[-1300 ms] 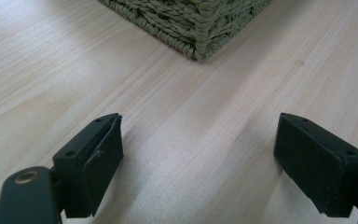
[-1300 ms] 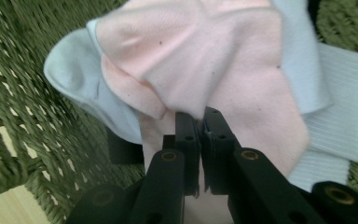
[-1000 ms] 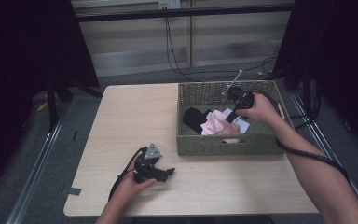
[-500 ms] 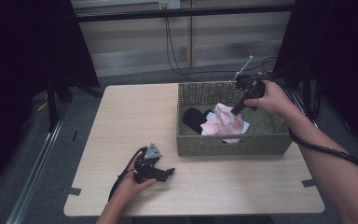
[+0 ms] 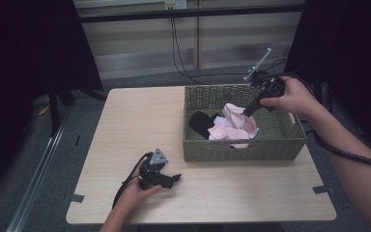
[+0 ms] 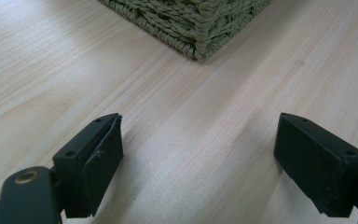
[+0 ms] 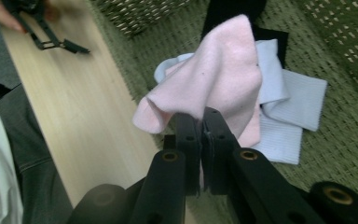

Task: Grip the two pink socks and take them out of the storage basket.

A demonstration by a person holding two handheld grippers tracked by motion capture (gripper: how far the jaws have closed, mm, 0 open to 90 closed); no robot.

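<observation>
My right gripper [image 5: 247, 112] [image 7: 201, 122] is shut on a pink sock [image 5: 233, 121] [image 7: 219, 79] and holds it lifted above the woven basket [image 5: 290, 145]. The sock hangs down toward a pale blue sock [image 7: 289, 102] and a black sock [image 5: 200, 122] [image 7: 228, 11] lying on the basket floor. My left gripper [image 5: 175, 179] [image 6: 198, 156] rests on the table [image 5: 135, 125] in front of the basket's near left corner [image 6: 200, 37]. Its jaws stand wide open with bare wood between them.
The basket sits on the right half of the wooden table, close to the right edge. Cables [image 5: 183, 53] hang down behind the table. A metal rail [image 5: 43, 164] runs along the floor at the left.
My right gripper has risen and moved toward the basket's far right side, pulling the pink sock up with it. The left gripper has stayed put.
</observation>
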